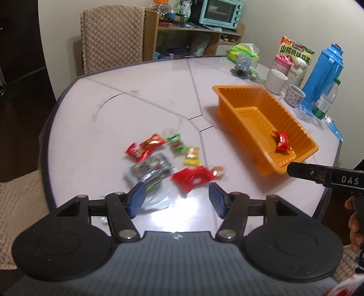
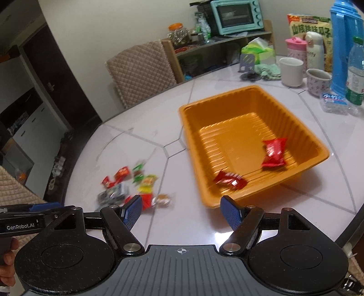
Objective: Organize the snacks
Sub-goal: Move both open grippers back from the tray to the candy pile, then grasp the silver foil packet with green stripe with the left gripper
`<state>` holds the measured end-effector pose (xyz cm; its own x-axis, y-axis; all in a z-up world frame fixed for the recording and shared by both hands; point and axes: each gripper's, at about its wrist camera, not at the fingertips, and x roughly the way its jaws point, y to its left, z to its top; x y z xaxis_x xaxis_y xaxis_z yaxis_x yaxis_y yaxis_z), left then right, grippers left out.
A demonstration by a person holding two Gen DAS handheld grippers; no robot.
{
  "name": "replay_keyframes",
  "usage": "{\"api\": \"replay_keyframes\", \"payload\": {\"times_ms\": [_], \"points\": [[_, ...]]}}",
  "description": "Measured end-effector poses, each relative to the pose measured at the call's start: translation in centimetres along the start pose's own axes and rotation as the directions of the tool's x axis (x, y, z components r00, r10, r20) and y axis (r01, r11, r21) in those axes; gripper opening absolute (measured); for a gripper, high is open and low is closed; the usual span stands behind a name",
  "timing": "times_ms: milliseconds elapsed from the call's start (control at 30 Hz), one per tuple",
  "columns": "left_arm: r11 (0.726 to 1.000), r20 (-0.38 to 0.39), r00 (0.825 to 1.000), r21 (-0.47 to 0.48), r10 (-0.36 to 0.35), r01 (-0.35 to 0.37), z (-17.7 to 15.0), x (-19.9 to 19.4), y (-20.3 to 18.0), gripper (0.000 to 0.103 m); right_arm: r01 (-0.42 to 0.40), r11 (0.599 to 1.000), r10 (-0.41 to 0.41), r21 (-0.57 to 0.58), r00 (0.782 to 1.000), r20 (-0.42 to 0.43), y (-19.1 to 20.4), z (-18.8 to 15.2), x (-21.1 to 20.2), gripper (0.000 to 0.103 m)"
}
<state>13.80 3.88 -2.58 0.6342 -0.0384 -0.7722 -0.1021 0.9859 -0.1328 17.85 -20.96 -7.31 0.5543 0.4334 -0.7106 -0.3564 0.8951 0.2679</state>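
Observation:
A heap of loose snack packets point(image 1: 166, 159) lies on the pale table: red, green and yellow ones, a silver pouch point(image 1: 150, 169) and a larger red packet point(image 1: 193, 177). My left gripper point(image 1: 177, 198) hovers open just in front of the heap, nothing between its blue pads. To the right stands an orange tray point(image 1: 250, 116) holding a red packet point(image 1: 282, 142). In the right wrist view the tray point(image 2: 227, 127) holds two red packets point(image 2: 274, 152) point(image 2: 229, 179). My right gripper point(image 2: 182, 211) is open and empty before the tray's near corner, with the heap point(image 2: 134, 186) to its left.
At the table's far right stand a blue thermos point(image 1: 325, 75), a white cup point(image 1: 276, 80), a patterned mug point(image 1: 294, 95), a water bottle point(image 1: 326, 100) and a snack bag point(image 1: 295, 50). A quilted chair point(image 1: 112, 38) and a shelf with a teal oven point(image 1: 220, 11) stand behind.

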Motion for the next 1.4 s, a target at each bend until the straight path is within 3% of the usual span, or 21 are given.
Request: {"api": "replay_keyframes", "payload": {"times_ms": [367,567,1100,1300,1400], "points": [[0.995,-0.007,0.999,0.087,0.044,-0.043,-3.0,-0.1,3.9,0.060,-0.003,1.000,0.003,-0.001,0.997,-0.083,3.9,-3.3,2.5,0.075],[0.979,-0.006,0.998,0.195,0.063,-0.061,-3.6,1.7,4.6,0.060,0.020,1.000,-0.018,0.014,0.994,-0.105,4.9,-4.6,3.7,0.075],[0.880,-0.041,0.999,0.474,0.034,-0.010,-3.8,7.4,4.0,0.058,0.104,0.989,-0.090,0.102,0.986,-0.137,4.9,-6.0,5.1,0.075],[0.859,-0.063,0.997,0.511,0.034,0.003,-3.8,8.7,4.1,0.051,0.122,0.985,-0.105,0.118,0.984,-0.145,4.6,-6.1,5.4,0.075],[0.849,-0.073,0.996,0.529,0.045,0.000,-3.9,9.2,4.2,0.044,0.126,0.985,-0.108,0.121,0.983,-0.149,4.6,-5.9,5.6,0.075]]}}
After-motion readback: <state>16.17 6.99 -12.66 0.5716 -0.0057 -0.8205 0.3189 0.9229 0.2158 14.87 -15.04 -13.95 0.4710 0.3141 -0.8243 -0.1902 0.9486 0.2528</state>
